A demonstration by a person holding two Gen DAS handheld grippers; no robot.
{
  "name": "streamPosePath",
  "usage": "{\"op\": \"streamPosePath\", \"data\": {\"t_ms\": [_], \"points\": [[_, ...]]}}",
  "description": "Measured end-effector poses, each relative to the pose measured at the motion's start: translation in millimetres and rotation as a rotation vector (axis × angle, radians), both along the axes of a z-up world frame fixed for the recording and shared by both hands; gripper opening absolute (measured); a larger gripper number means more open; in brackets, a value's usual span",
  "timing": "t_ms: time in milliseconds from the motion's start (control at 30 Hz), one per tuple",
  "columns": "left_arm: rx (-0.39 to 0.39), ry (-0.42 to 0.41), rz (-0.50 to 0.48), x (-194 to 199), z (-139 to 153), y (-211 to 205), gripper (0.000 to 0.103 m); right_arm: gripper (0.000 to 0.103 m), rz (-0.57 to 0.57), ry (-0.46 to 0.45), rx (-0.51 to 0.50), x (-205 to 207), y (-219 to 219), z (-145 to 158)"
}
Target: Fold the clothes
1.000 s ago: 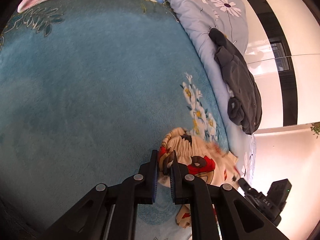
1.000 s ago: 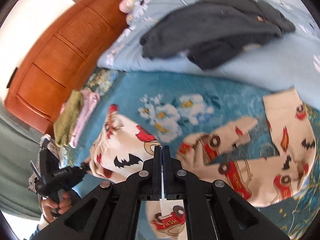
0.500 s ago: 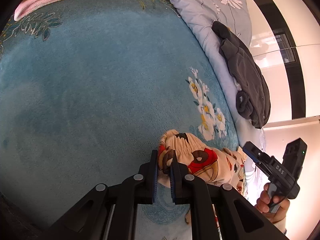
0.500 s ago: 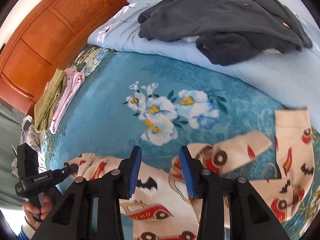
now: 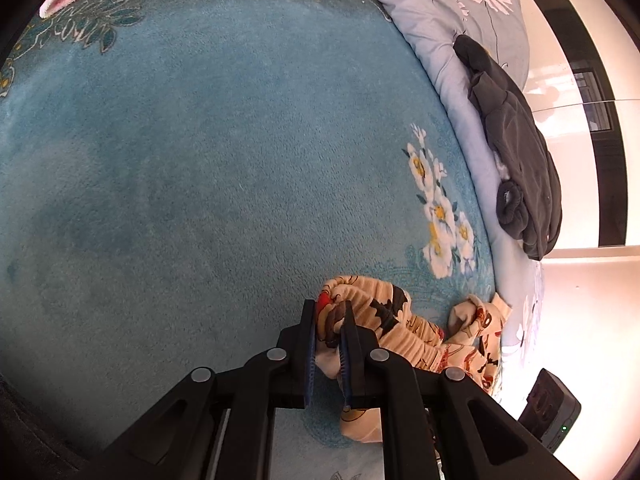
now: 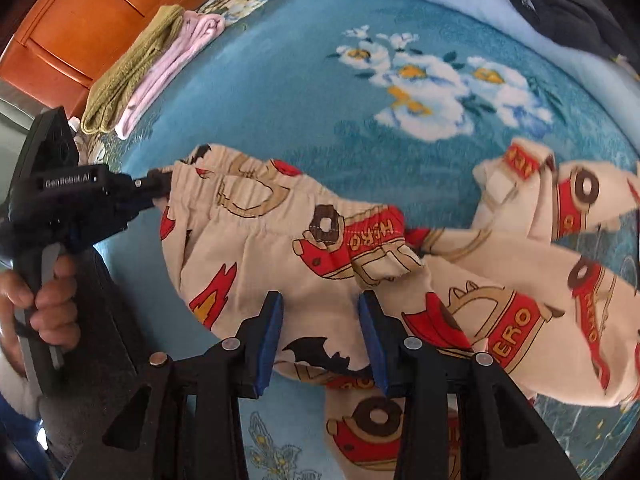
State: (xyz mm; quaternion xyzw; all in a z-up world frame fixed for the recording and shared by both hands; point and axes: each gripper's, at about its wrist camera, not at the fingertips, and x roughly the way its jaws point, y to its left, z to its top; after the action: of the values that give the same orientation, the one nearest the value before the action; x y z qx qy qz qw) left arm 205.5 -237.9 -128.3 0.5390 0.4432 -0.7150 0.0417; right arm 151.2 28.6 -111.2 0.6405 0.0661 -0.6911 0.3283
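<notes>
The left gripper (image 5: 329, 322) has its jaws clamped on the elastic waistband of the pants (image 6: 280, 256), at the waistband's left end. In the right wrist view the same gripper (image 6: 154, 188) shows from the side, held in a hand (image 6: 48, 292), w/ the cloth bunched at its tip.

The right gripper (image 6: 320, 312) hangs just above the pants, approx. over the middle of the waist part. Its jaws are apart, and the blue pads (image 6: 270, 340) touch nothing that I can see.

The pants are cream w/ red trucks, black bats and the word HERO. They lie on a blue blanket (image 5: 200, 160) on the bed. The waist is stretched from the left gripper toward the middle, and the legs run to the right, crumpled and partly doubled over. In the left wrist view the pants (image 5: 400, 320) reach close to the blanket's edge.

White and yellow flowers (image 6: 428, 80) are printed on the blanket, just behind the pants. A pale blue quilt (image 5: 440, 20) lies along the far side, and a dark grey garment (image 5: 516, 152) rests on it. At the blanket's far left corner are folded clothes, a green piece (image 6: 128, 68) and a pink piece (image 6: 172, 60) side by side, near an orange wooden headboard (image 6: 100, 8).
</notes>
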Motion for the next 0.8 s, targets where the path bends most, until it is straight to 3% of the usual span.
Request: {"op": "streamPosePath", "data": {"t_ms": [267,500,667,700,767,800], "points": [[0.022,-0.002,0.021,2,-3,-4,0.011,0.041,-0.079,0.086,-0.048,-36,16,29],[0.032,0.017,0.027,2,-1,-5,0.011,0.041,-0.166,-0.079,-0.076,-64,17,-6],[0.026,0.023,0.024,2,0,-4,0.011,0.041,-0.213,-0.102,-0.113,-54,19,-4],[0.020,0.026,0.022,2,1,-5,0.011,0.039,-0.211,-0.103,-0.123,-51,20,-2],[0.012,0.042,0.021,3,5,-5,0.011,0.015,-0.197,-0.094,-0.138,-45,20,4],[0.009,0.053,0.021,4,7,-4,0.011,0.010,-0.189,-0.084,-0.142,-41,20,9]]}}
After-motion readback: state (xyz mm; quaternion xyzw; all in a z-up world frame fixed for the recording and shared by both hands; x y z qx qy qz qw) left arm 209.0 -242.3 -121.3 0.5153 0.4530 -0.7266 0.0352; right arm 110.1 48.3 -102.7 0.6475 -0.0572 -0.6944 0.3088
